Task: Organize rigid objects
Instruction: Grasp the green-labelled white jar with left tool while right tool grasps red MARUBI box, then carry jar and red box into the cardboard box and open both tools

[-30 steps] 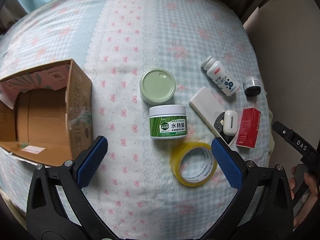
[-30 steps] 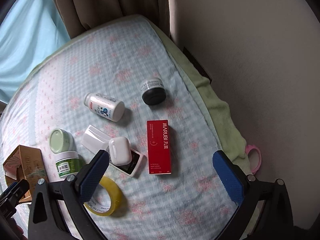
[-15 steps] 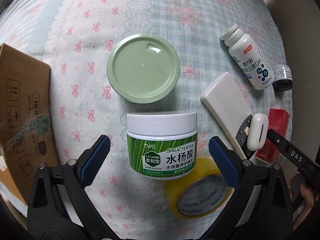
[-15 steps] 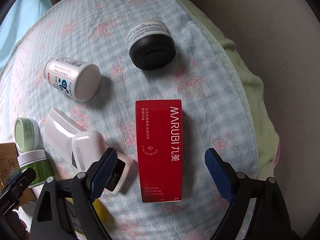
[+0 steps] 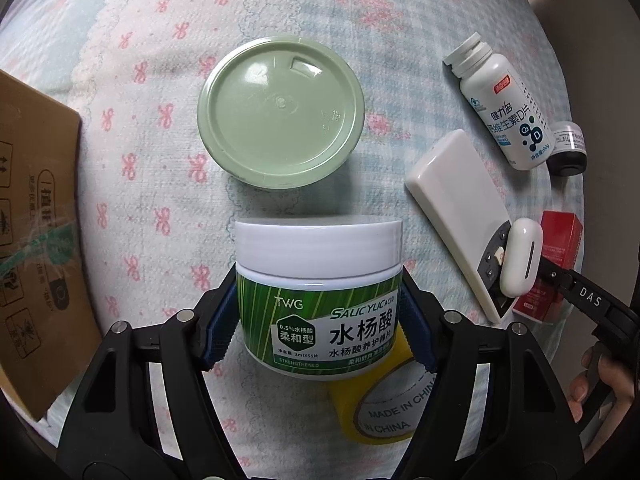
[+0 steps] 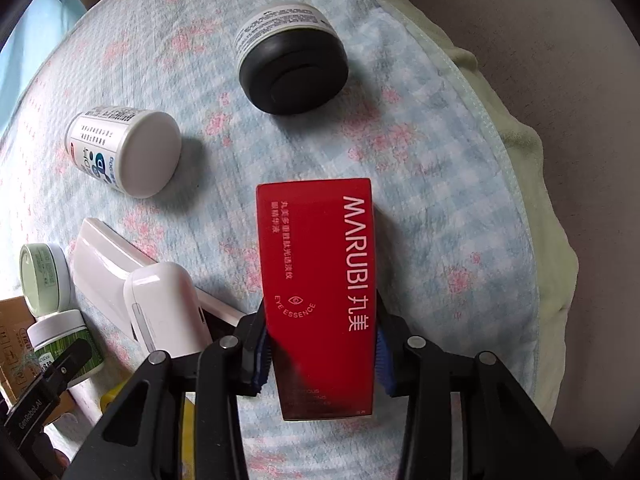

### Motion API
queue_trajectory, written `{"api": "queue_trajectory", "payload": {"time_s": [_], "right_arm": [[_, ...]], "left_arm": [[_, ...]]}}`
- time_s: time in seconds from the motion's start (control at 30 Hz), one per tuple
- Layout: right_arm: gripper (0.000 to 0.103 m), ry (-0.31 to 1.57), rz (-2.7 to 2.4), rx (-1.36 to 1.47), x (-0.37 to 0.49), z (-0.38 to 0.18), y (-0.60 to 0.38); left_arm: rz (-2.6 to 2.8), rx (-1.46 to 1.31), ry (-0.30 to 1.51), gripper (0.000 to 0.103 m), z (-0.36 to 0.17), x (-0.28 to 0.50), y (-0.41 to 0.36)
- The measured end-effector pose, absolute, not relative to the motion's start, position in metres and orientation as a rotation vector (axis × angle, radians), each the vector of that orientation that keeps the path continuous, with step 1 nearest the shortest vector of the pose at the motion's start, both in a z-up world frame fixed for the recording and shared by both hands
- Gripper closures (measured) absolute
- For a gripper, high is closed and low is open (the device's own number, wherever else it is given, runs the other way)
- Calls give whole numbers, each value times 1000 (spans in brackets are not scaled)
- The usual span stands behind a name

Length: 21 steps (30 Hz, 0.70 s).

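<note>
While both tongs are closed on something, each one holds a different thing on the checked bedsheet [image 5: 120,128]. The left gripper [image 5: 318,322] presses its blue pads against both sides of the green jar [image 5: 318,300], a round tub with a white lid, a green striped label and the words SALICYLIC ACID; it lies on its side at the 6 o'clock part of the left wrist view. The right gripper [image 6: 320,354] clamps the lower end of the red box [image 6: 320,280], a long carton with white MARUBI letters and EYE ESSENCE print, lying flat near the centre of the right wrist view, its far end toward 12 o'clock. Just behind the green jar, at 12 o'clock from it, stands a pale green tin [image 5: 280,114], apart from it. The yellow tape roll [image 5: 380,404] lies partly under the jar at 5 o'clock. At 3 o'clock a white flat device [image 5: 456,208] lies slanted, with a white earbud case [image 5: 520,256] resting on its near end, close to the left side of the red box. A white pill bottle [image 5: 500,112] lies on its side at 2 o'clock, and beside it a small black-capped jar [image 6: 290,60]. The cardboard box [image 5: 36,240] is at 9 o'clock.
</note>
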State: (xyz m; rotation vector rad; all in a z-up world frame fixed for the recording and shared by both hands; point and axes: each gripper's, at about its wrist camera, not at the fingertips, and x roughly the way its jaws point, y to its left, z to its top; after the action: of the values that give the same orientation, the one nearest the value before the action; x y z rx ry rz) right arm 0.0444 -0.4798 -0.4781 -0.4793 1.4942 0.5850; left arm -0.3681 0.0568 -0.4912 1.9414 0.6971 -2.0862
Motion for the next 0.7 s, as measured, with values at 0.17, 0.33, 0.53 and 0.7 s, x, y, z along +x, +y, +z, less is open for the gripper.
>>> {"api": "queue_trajectory", "payload": {"time_s": [0.17,0.33,0.53,0.7], "right_arm": [[65,1476,586,-448,41,-468,-489],[65,1447,600,-416,35,-446,-495],[65,1393,641,-395,25,-399,-501],[65,1334,696,-386,23,-338,-488]], "left_arm": [[-2098,1910,714,35,-481,-363,55],[-2135,1867,721,35,-457,-360,52],[-2208,1784,730,35,-405,-347,42],[-2274,1707,714,35,-346,-325,33]]}}
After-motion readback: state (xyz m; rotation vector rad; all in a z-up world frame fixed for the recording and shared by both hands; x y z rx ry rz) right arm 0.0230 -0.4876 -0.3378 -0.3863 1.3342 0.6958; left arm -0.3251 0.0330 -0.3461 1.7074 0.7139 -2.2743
